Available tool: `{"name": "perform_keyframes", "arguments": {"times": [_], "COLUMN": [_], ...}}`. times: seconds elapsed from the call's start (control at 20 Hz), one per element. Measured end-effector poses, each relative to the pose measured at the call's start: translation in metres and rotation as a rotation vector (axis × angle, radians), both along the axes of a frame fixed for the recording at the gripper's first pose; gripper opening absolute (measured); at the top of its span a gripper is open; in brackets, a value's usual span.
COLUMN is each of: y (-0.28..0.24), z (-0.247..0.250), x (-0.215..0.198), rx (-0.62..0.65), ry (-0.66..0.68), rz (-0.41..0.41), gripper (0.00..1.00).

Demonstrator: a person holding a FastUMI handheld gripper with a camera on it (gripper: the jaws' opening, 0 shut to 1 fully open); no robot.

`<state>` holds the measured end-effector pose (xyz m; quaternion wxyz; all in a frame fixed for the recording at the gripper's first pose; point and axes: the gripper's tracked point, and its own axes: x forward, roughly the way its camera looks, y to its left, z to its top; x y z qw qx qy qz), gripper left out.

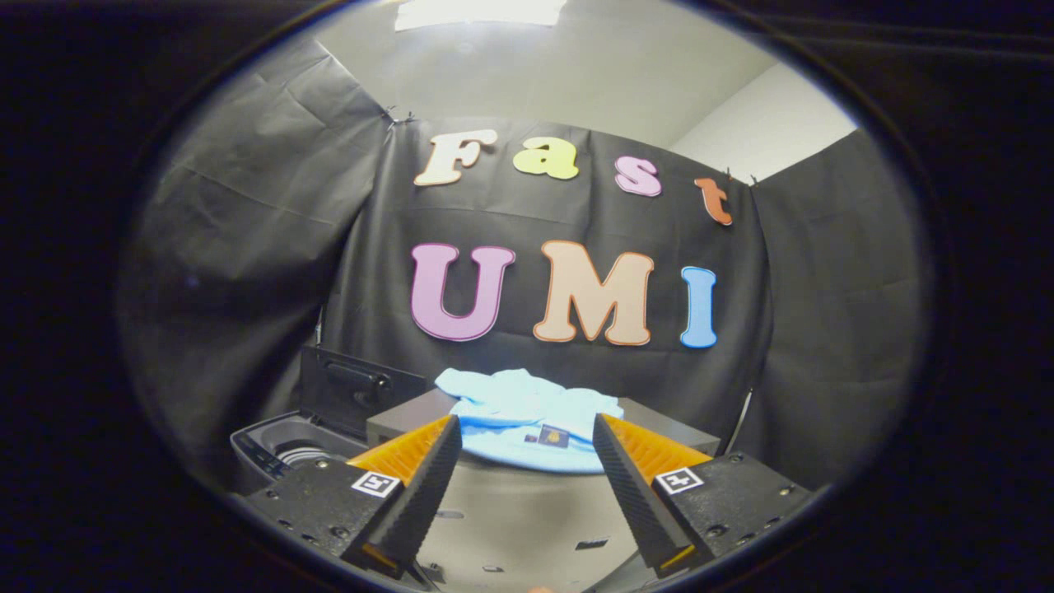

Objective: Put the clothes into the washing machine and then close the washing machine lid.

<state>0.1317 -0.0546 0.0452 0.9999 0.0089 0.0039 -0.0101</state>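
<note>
The claw [524, 428] was spread wide and gripped nothing. Just beyond its fingertips a pale blue garment [527, 408] lay bunched on the desk [527, 511]. To the left of the desk stood the washer [284, 449], its lid [354, 387] raised upright behind the tub.

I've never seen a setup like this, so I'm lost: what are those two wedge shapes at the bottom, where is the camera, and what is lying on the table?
The camera rides on a hand-held two-finger tool and looks forward along it. The wedges are its fingers, spread open and holding nothing. Just beyond them a crumpled light blue garment lies on the pale table. To the left of the fingers stands a small dark grey washing machine, its lid raised.
</note>
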Motion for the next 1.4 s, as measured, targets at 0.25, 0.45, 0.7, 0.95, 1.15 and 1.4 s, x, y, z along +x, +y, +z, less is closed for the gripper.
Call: {"name": "perform_keyframes", "arguments": {"times": [0.25, 0.45, 0.7, 0.95, 1.15, 1.4], "y": [-0.019, -0.020, -0.012, -0.005, -0.003, 0.011], "z": [-0.016, -0.041, -0.056, -0.098, -0.099, -0.098], "x": [0.062, 0.107, 0.160, 0.175, 0.178, 0.179], "rx": [-0.013, 0.013, 0.090, 0.050, 0.097, 0.144], "ry": [0.108, 0.231, 0.380, 0.588, 0.573, 0.529], "rz": [-0.018, -0.014, -0.012, 0.018, 0.022, 0.091], "gripper": [0.97, 0.97, 0.97, 0.98, 0.96, 0.79]}}
